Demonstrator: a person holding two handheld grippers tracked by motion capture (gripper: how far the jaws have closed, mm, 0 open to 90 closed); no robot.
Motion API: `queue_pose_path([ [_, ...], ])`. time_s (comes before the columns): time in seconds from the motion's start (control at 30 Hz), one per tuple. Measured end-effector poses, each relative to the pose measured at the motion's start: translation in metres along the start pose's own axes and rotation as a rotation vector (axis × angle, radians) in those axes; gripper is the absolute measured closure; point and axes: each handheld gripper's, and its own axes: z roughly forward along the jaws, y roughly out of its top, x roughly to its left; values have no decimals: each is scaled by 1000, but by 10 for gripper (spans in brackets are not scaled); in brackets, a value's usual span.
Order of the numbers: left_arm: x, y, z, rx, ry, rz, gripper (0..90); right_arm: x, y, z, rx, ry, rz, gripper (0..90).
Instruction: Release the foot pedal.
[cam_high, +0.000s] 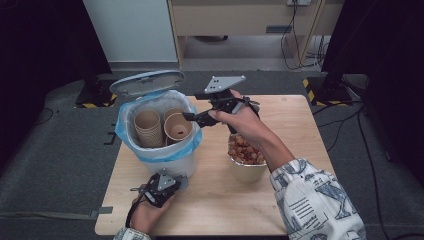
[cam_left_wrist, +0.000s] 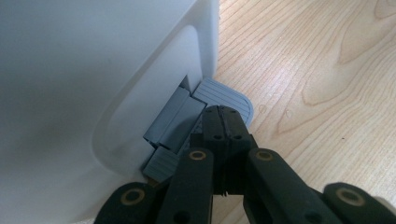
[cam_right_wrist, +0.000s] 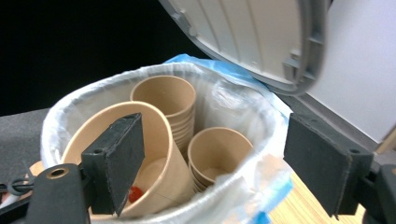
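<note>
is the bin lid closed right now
No, the grey lid stands tipped up behind the bin, leaving the stacked paper cups inside the blue liner uncovered.

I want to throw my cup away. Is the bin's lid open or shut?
Open. The grey lid stands tipped up behind the bin, so the paper cups inside show, and the left gripper presses the pedal.

A bowl of snacks (cam_high: 246, 159) stands on the wooden table (cam_high: 295, 130), cables (cam_high: 300, 45) trailing beyond.
</note>
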Motion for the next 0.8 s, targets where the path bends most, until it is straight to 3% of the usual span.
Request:
queue_pose_path([
  [0.47,0,0,0,-1,-1,-1,896,-12,-17,-12,24,-34,12,210],
  [0.8,0,0,0,-1,0,-2,897,-6,-33,-14,49,9,-3,210],
])
